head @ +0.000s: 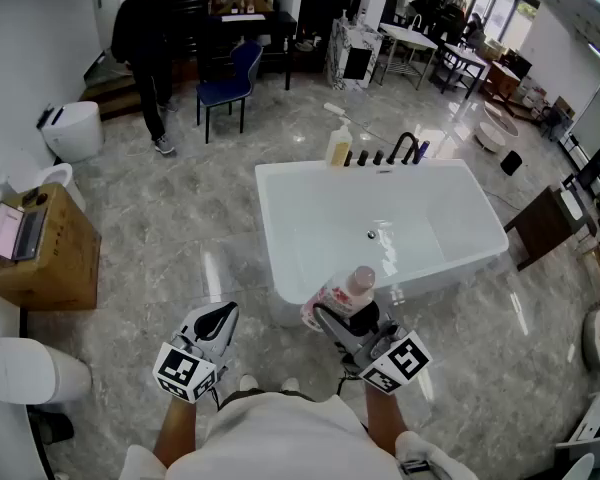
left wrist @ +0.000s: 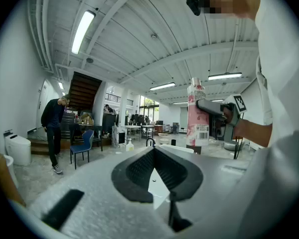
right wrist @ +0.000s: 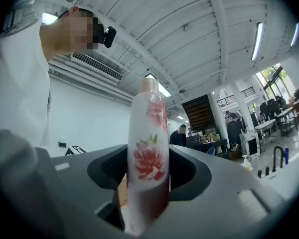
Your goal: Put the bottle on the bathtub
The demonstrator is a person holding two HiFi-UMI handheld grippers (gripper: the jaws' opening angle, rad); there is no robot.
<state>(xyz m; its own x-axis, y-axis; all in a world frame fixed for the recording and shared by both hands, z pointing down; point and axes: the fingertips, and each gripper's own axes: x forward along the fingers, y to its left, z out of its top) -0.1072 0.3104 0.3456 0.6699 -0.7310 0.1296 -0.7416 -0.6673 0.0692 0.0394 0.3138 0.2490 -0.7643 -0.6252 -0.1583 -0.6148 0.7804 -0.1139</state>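
Grey marble floor [head: 180,228] underfoot, the right gripper [head: 342,315] clamps an upright floral bottle [head: 344,293] just short of the near rim of the white bathtub [head: 280,183]; the left gripper [head: 218,320] alongside, jaws together, empty.

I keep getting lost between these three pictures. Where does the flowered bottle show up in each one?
Head view: the flowered bottle is low, just right of centre, over the near edge of the bathtub.
Left gripper view: right of centre, standing upright.
Right gripper view: dead centre, filling the foreground.
Shared landmark: the black faucet on the far rim; it is small at centre in the left gripper view and at far right in the right gripper view.
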